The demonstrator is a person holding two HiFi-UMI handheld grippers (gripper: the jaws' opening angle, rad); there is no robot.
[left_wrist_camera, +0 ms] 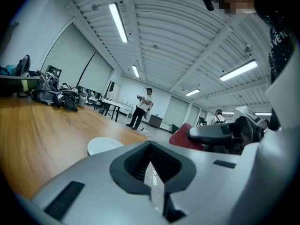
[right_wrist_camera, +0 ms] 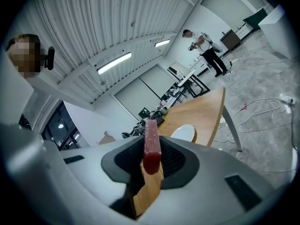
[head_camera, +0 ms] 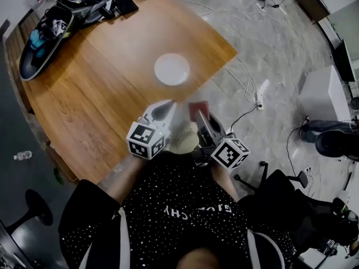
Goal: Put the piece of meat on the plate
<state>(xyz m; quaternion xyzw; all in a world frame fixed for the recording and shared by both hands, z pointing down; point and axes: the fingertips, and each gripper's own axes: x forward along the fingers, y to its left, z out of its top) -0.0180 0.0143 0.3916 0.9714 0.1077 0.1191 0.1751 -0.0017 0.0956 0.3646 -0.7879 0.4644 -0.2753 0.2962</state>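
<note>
Red piece of meat (right_wrist_camera: 151,144) was pinched in the right gripper (head_camera: 200,116), white plate (head_camera: 171,69) at its 11 o'clock; left gripper (head_camera: 162,110) sat closed, empty.

A big room with a wooden counter (head_camera: 101,77) and stuff all around it

At the far corner of the counter sits a pile of black gear (head_camera: 95,4), and next to it a long black bag (head_camera: 42,43) with blue things inside. The floor (head_camera: 280,55) is grey and shiny. White cables (head_camera: 242,80) lie on it and run to a power strip (head_camera: 261,97). A white cabinet (head_camera: 325,94) stands off to the side, near a black chair (head_camera: 336,142). A small water bottle (head_camera: 22,156) lies on the floor. Far back a person (left_wrist_camera: 143,108) is standing under long ceiling lights (left_wrist_camera: 118,22).
</note>
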